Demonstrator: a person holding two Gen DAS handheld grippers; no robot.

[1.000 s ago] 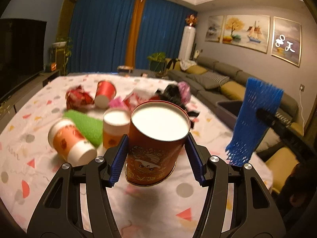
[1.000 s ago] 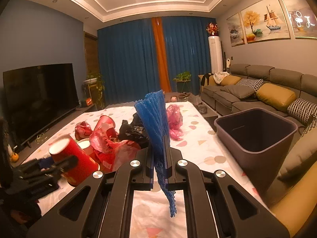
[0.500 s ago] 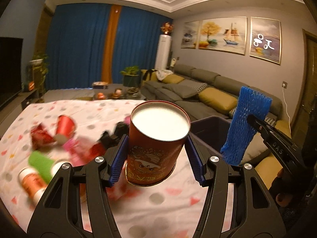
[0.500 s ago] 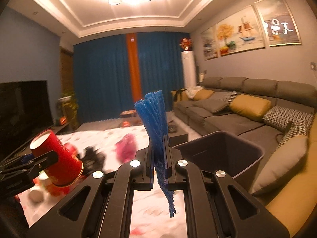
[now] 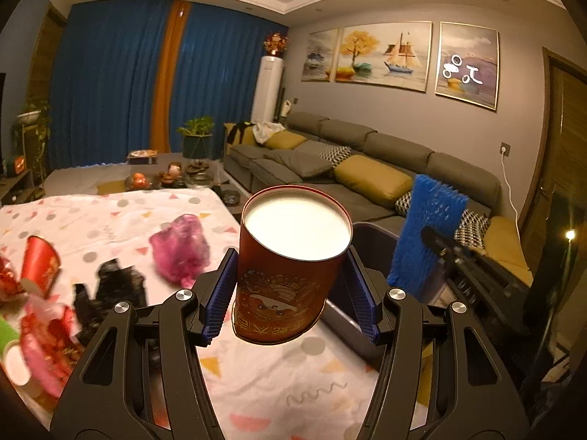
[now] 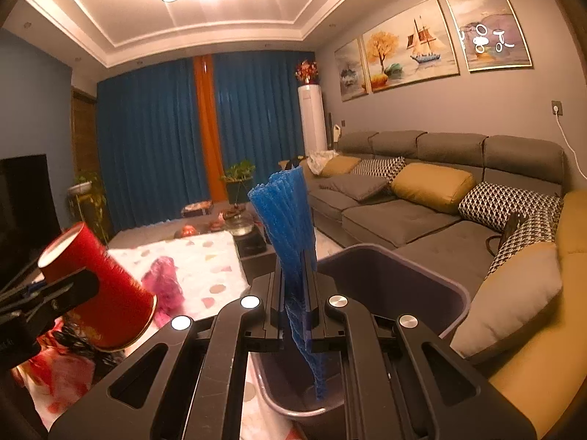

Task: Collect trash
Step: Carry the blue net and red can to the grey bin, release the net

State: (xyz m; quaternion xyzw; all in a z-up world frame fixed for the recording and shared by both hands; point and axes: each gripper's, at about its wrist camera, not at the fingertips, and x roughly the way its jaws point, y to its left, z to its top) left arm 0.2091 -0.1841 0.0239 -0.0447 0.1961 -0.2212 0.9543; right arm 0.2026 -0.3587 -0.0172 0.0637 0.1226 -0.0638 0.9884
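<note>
Above the near edge of the bin (image 6: 422, 278), the right gripper (image 6: 297, 315) pinches the blue foam net (image 6: 284, 216); left gripper (image 5: 290, 289) clamps the red cup (image 5: 290, 267). Centre each over the opening before releasing.

Black plastic left tongs (image 5: 288, 293), ribbed blue pads (image 5: 219, 295), silver screws, cut-out arms, matching right tongs (image 6: 296, 302)

Bin (image 6: 396, 286) beside the table (image 5: 154, 212), right of it; sofa (image 6: 403, 216) behind.
</note>
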